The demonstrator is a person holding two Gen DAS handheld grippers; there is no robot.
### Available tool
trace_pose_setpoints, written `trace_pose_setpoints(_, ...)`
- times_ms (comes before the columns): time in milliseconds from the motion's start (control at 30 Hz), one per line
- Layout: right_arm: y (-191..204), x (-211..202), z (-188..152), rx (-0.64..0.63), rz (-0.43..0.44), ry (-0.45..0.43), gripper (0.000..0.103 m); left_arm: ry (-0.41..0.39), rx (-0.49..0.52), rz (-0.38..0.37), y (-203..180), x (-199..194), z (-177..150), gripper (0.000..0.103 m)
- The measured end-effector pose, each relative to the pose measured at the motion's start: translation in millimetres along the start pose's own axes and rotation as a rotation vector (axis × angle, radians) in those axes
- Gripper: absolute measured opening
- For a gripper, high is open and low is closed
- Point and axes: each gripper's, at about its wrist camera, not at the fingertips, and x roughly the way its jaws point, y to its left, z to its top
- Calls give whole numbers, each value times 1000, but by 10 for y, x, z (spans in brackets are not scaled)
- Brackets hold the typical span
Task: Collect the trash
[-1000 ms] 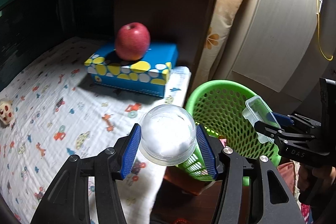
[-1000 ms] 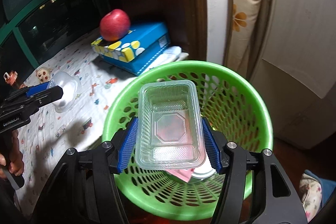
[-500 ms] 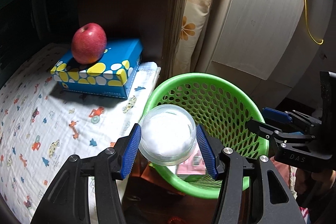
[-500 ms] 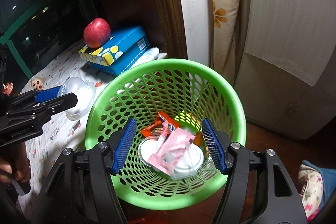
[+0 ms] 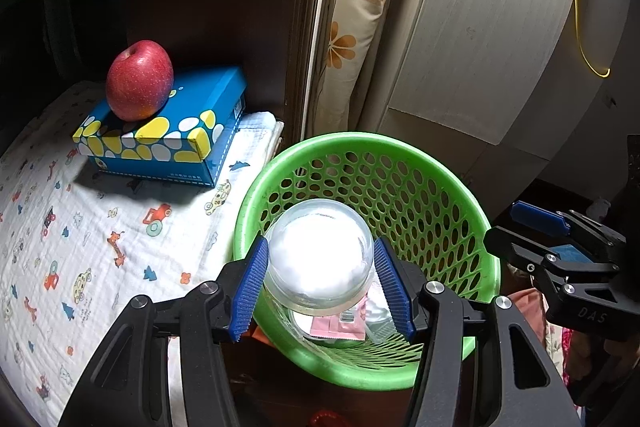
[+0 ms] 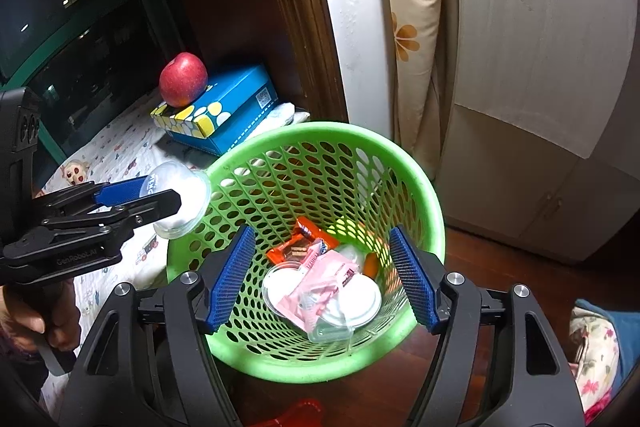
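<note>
The left gripper [image 5: 320, 281] pinches a clear plastic cup [image 5: 319, 253] over the rim of the green basket [image 6: 434, 223]. The right gripper [image 6: 320, 277] hangs above the basket, jaws spread and empty, over wrappers [image 6: 320, 285] and lids inside.

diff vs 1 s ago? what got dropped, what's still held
The right gripper let go of its clear rectangular tray and is open, empty. The left gripper carried the clear dome cup from over the bedsheet to above the green basket, still clamped. Apple and blue box unchanged.
</note>
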Motion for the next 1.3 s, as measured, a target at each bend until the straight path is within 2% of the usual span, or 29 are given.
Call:
trace_pose_setpoints(467,-17,-35,-7,14,2,-6,72,27,-22,-21,-25,115,8,53)
trace_pose_setpoints(1067,2,-27,2,12,4,-6,72,22,-31,-30,-24,132,12,57)
trace_pose_setpoints(1133,11,-30,2,11,4,-8,72,19,-33,-26,-23,124,10,62)
trace_pose_setpoints(1300,34,-32,-6,9,8,-7,72,9,-39,-13,15,78,-7,66)
